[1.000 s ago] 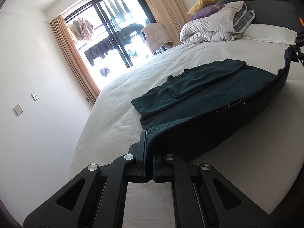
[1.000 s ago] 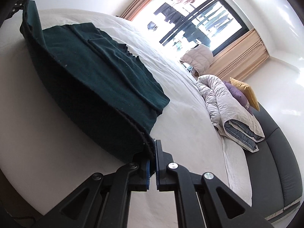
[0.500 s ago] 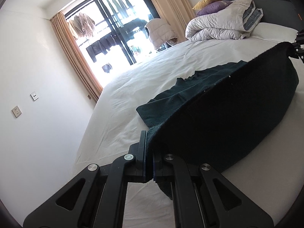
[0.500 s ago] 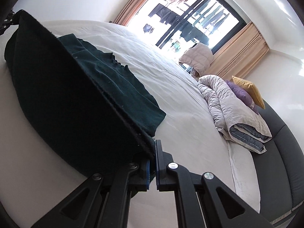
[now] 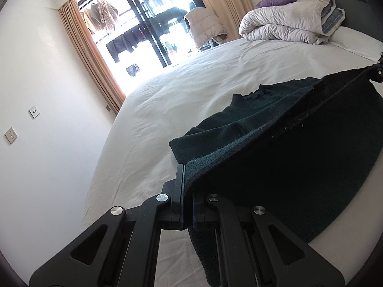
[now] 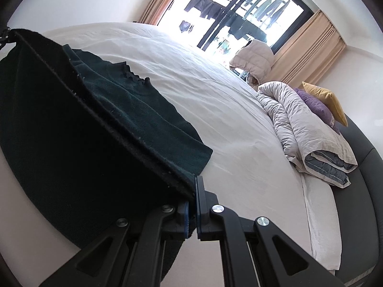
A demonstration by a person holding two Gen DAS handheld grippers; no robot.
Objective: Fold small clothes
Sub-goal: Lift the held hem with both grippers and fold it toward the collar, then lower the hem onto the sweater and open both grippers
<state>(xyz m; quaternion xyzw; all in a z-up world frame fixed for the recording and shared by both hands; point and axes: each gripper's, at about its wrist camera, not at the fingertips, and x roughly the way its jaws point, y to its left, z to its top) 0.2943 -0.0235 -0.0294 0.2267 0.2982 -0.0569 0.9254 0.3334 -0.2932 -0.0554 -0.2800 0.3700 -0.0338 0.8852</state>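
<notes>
A dark green knitted sweater lies partly on the white bed. Its near hem is lifted and stretched taut between my two grippers. My left gripper is shut on one corner of the hem. The right gripper is shut on the other corner; a bit of it also shows at the far right edge of the left wrist view. The raised part hangs in a curve over the flat part, whose frilled neckline points toward the window.
A rolled grey-white duvet with purple and yellow cushions lies by the dark headboard. A pale padded jacket stands by the balcony doors. The white wall with sockets is close on the left.
Both grippers have carried the lifted hem forward across the bed toward the neckline. The raised fold now covers more of the flat part of the sweater.
</notes>
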